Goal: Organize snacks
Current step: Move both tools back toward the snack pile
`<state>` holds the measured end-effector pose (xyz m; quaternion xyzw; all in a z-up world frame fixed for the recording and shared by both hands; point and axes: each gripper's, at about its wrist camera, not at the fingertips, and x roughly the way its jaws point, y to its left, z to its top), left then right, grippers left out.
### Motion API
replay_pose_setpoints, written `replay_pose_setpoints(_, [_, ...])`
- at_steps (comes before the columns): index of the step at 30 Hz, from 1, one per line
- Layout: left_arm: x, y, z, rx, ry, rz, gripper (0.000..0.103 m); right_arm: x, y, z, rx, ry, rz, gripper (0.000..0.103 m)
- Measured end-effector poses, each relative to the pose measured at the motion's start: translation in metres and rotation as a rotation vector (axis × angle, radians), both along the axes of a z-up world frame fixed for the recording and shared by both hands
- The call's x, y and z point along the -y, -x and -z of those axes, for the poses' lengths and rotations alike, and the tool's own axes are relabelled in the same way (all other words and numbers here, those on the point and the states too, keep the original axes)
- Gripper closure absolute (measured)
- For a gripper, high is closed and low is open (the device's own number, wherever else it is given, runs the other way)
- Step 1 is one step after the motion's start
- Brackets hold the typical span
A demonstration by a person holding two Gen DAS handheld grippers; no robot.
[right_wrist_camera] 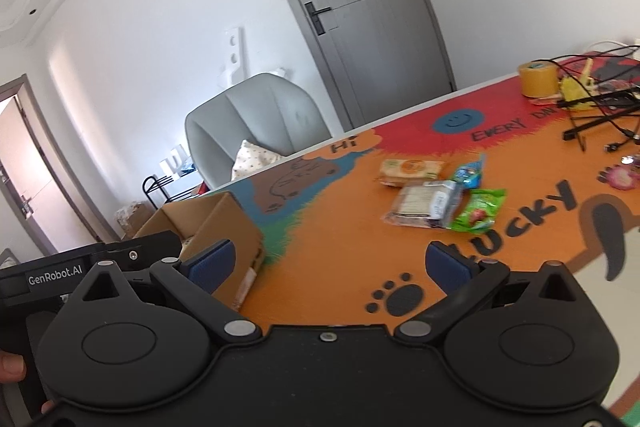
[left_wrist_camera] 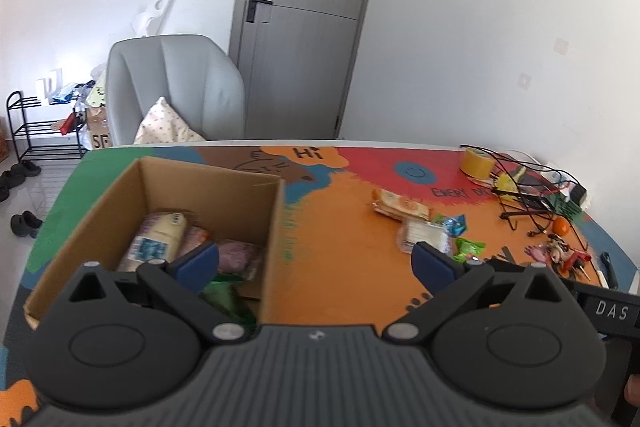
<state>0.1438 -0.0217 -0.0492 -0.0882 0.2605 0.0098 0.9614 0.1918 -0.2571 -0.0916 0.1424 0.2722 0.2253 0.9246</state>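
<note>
Right now both claws hang released over the table, each with its blue pads spread wide and nothing between them. For the left claw, the box sits just ahead and to its left, open at the top, its near right corner running down between the pads; the left pad lies over the box's inside. Within the box lie a pale yellow pack, a pinkish pack right of it, and a green wrapper nearest the claw. Ahead and to the right of this claw, well apart from the box, loose snacks lie in a cluster on the orange cloth: an orange-printed pack farthest, a clear pack in front of it, a blue sachet and a green bag just beyond the right pad. From the right claw, the same cluster lies ahead and slightly right: orange-printed pack farthest, clear pack nearer, blue sachet and green bag on the right side. The box stands just ahead on this claw's left, behind its left pad. A tape roll and tangled cables sit far ahead to the right
</note>
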Motion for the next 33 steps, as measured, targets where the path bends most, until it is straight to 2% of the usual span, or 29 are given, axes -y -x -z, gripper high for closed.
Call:
replay_pose_setpoints(10, [0.032,-0.009,0.003,0.011,0.003,0.05,0.001,0.041,0.001,0.008,-0.011,-0.003,0.064,0.0])
replay_pose_setpoints(19, [0.05,-0.022,0.01,0.011,0.019,0.092,0.002,0.059,-0.007,0.021,-0.031,-0.011,0.097,0.0])
replay_pose_setpoints(33, [0.074,-0.066,0.022,-0.05,0.019,0.146,0.004,0.075,-0.037,0.041,-0.07,-0.053,0.146,0.0])
